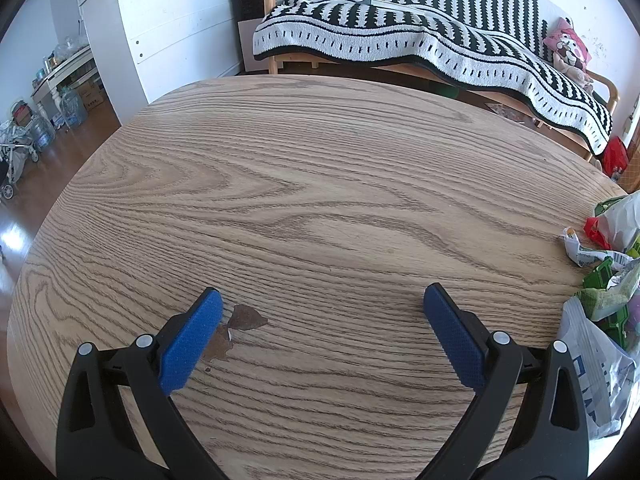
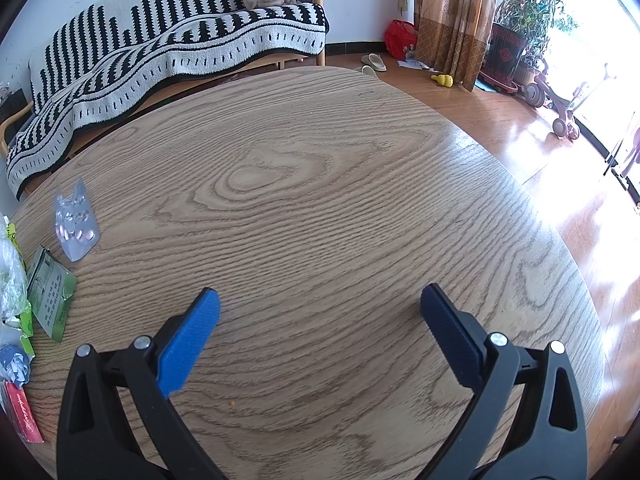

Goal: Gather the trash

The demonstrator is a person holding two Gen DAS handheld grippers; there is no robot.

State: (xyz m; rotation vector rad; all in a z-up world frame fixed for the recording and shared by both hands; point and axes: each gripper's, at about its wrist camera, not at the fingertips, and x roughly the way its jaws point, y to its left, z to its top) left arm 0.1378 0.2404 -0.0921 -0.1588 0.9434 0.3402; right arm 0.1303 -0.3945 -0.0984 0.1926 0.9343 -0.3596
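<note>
My left gripper (image 1: 322, 300) is open and empty above a round wooden table (image 1: 312, 184). A heap of trash lies at its right: a clear plastic bag (image 1: 592, 364), green wrappers (image 1: 604, 292), a crumpled white wrapper (image 1: 578, 246) and a red scrap (image 1: 596, 232). A brown stain (image 1: 240, 322) sits beside the left finger. My right gripper (image 2: 320, 300) is open and empty above the same table (image 2: 320, 184). To its left lie a clear blister pack (image 2: 76, 224), a green packet (image 2: 50, 292), a red packet (image 2: 24, 412) and a blue-grey scrap (image 2: 14, 362).
A sofa with a black-and-white blanket (image 1: 420, 36) stands behind the table, also in the right wrist view (image 2: 160, 48). A white cabinet (image 1: 168, 28) is at the back left. Curtains (image 2: 452, 12), plants (image 2: 524, 8) and slippers (image 2: 374, 62) are on the right-hand floor.
</note>
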